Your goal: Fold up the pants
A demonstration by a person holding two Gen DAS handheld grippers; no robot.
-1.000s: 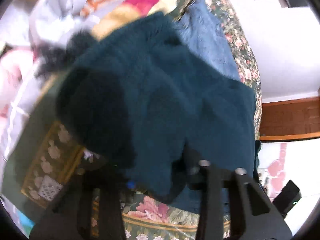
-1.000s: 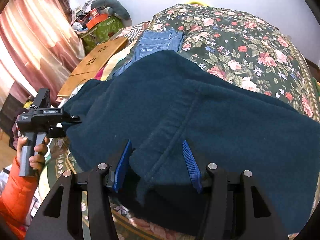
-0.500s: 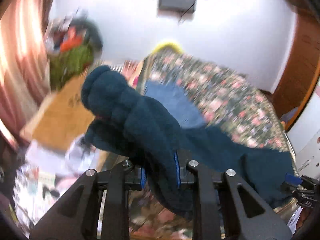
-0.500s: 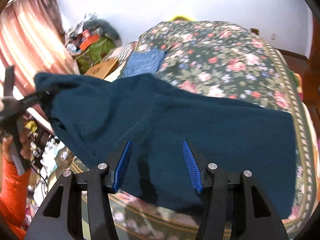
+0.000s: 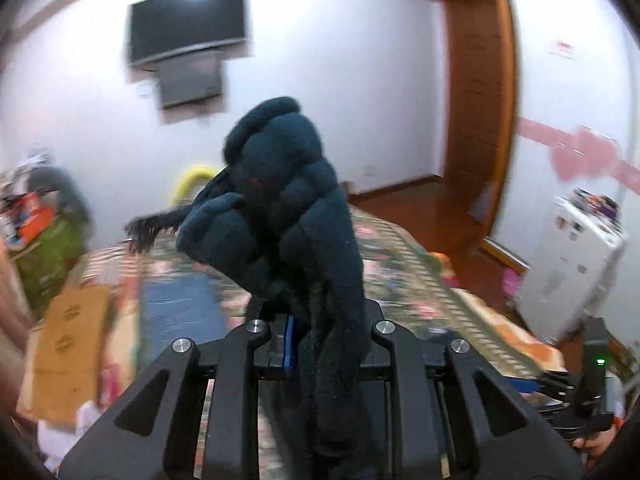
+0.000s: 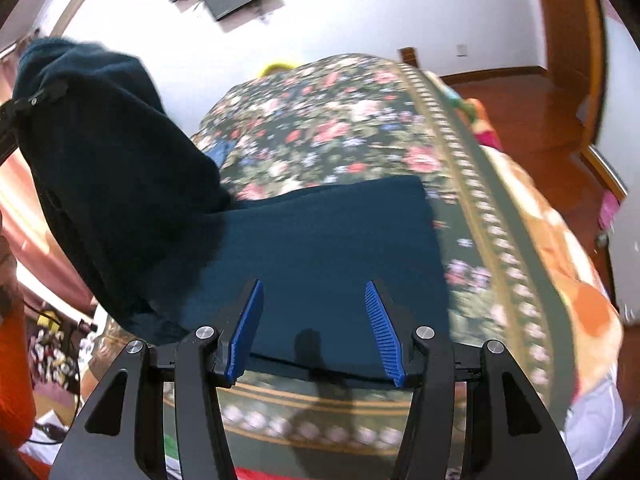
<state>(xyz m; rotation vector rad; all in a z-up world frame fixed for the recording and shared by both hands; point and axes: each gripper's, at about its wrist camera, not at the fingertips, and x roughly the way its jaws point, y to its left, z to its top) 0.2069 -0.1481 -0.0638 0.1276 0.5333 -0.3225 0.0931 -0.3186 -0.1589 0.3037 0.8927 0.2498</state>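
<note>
Left hand-held gripper (image 5: 320,340) clamps a bunched end of the dark teal pants (image 6: 320,248), lifted off the bed (image 6: 360,120). Right hand-held gripper (image 6: 314,332) hovers half-wide, empty, above the flat part; the long axis runs leftward up to the raised end.

A dark wall television (image 5: 186,20) hangs at the upper left of the left wrist view, with a smaller dark panel (image 5: 190,80) just below it. A wooden door frame (image 5: 476,120) stands at the upper right. The floral bedspread (image 6: 340,120) fills the middle of the right wrist view. Folded blue jeans (image 5: 178,308) lie on the bed at lower left, beside a cardboard piece (image 5: 68,344). A white cabinet (image 5: 572,264) stands at the right edge.
</note>
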